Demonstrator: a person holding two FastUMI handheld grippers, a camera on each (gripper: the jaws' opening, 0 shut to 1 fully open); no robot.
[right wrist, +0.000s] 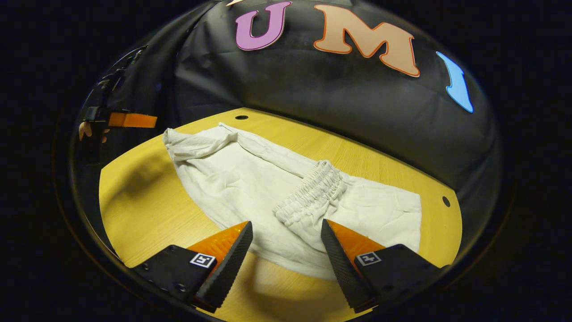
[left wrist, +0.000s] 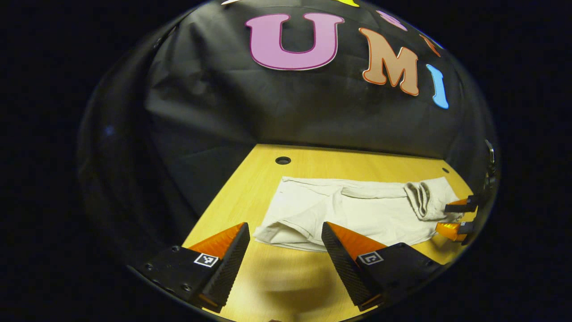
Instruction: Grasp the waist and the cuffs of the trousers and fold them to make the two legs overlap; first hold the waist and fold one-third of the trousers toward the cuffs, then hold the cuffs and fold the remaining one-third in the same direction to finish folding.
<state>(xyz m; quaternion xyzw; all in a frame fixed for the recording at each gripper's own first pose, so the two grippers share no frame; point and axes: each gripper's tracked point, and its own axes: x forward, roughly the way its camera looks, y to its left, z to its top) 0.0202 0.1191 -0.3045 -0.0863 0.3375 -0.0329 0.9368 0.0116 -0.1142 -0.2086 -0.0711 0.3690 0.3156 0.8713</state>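
The trousers point(right wrist: 250, 188) lie flat along the far edge of the table point(right wrist: 147, 210), waistband point(right wrist: 313, 188) already folded back over the legs. The cloth looks light, soft and limp, so it will likely sag and crease; the cuffs point(left wrist: 277, 232) offer the next hold. The left gripper point(left wrist: 286, 250) and right gripper point(right wrist: 286, 250) both stand spread wide, holding nothing. The right gripper view shows the gathered elastic plainly; the left gripper view shows the cuff end nearest.
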